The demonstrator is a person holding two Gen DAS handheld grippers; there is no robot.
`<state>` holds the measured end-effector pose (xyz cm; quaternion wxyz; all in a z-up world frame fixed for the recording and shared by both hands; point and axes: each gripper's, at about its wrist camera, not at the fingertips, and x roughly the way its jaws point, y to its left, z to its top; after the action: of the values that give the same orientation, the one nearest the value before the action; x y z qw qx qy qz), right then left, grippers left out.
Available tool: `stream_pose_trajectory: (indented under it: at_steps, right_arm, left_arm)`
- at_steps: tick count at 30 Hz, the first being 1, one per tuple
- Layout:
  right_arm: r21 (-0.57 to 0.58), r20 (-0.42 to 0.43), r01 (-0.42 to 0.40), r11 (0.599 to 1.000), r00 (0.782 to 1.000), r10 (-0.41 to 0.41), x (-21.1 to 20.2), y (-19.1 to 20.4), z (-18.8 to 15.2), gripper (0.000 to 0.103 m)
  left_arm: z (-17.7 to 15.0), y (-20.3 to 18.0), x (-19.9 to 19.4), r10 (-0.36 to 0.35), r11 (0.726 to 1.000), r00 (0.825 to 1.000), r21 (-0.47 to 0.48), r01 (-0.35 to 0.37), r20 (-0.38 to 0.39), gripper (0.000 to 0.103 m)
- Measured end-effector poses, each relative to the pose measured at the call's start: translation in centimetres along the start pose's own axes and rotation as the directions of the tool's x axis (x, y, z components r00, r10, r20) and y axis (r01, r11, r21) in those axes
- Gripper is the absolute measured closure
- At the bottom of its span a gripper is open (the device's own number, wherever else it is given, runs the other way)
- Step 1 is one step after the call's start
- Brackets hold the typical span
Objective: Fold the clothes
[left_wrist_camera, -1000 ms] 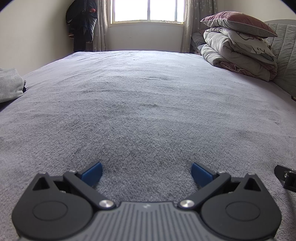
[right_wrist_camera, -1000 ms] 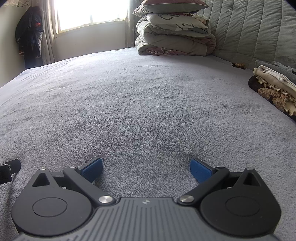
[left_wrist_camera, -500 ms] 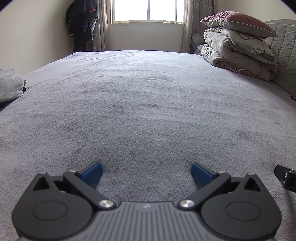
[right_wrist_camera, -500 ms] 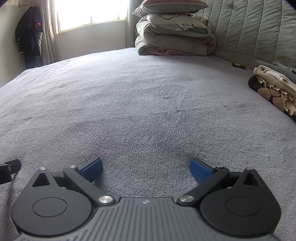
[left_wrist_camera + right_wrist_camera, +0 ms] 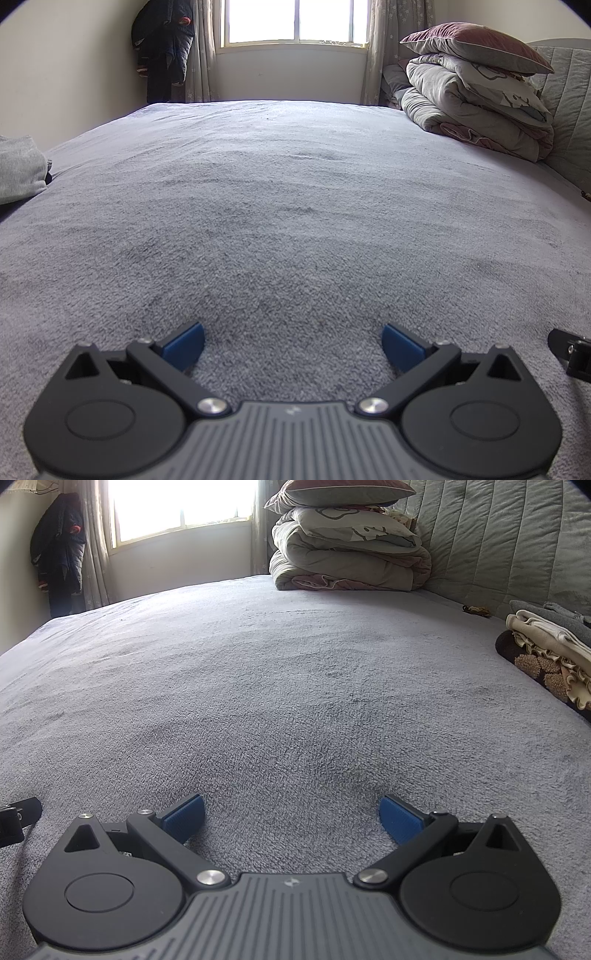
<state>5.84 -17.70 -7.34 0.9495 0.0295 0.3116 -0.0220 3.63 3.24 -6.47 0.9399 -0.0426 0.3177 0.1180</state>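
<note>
Left wrist view: left tongs [image 5: 293, 341] spread wide, gripping nothing, blue ribbed pads [image 5: 184, 345] low over the grey fleecy bed [image 5: 295, 206]; small embossed mark on the ridged grey housing, unreadable; folded grey garment [image 5: 20, 173] at the bed's left edge; quilts and pillow [image 5: 476, 88] stacked far right.

Right wrist view: right tongs [image 5: 291, 816] likewise apart and empty; pile of clothes [image 5: 546, 653], cream frilled and brown nubby, at the bed's right edge; quilted headboard [image 5: 509, 535] behind.
</note>
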Motion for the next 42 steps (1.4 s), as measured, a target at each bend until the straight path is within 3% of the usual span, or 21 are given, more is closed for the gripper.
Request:
stream_pose_trajectory:
  at_steps: [8, 12, 15, 20, 27, 42]
  right_arm:
    - [-0.007, -0.006, -0.005, 1.000, 1.000, 0.005, 0.0, 0.0, 0.3, 0.000]
    - [-0.074, -0.006, -0.131, 0.989, 0.991, 0.131, -0.1, -0.4, 1.0, 0.000]
    - [-0.084, 0.008, -0.171, 0.982, 0.985, 0.172, 0.1, -1.0, 1.2, 0.000]
    - [-0.074, -0.001, -0.181, 0.981, 0.983, 0.181, 0.8, -1.7, 1.7, 0.000]
    - [-0.157, -0.016, -0.123, 0.980, 0.992, 0.122, 1.3, -0.3, 1.6, 0.000]
    - [-0.152, -0.013, -0.123, 0.981, 0.992, 0.122, 1.4, -0.5, 1.4, 0.000]
  left_arm:
    - [0.2, -0.5, 0.3, 0.020, 1.000, 1.000, -0.001, -0.020, -0.005, 0.000]
    - [0.7, -1.2, 0.3, 0.009, 1.000, 1.000, 0.005, -0.009, -0.008, 0.000]
    - [0.6, -1.7, 0.5, 0.012, 1.000, 1.000, 0.026, -0.011, -0.006, 0.000]
    - [0.6, -2.0, 0.8, 0.016, 0.999, 1.000, 0.038, -0.016, -0.005, 0.000]
    - [0.6, -2.4, 0.9, 0.022, 0.999, 1.000, 0.037, -0.022, -0.002, 0.000]
    - [0.5, -2.4, 1.0, 0.029, 0.999, 1.000, 0.022, -0.029, 0.000, 0.000]
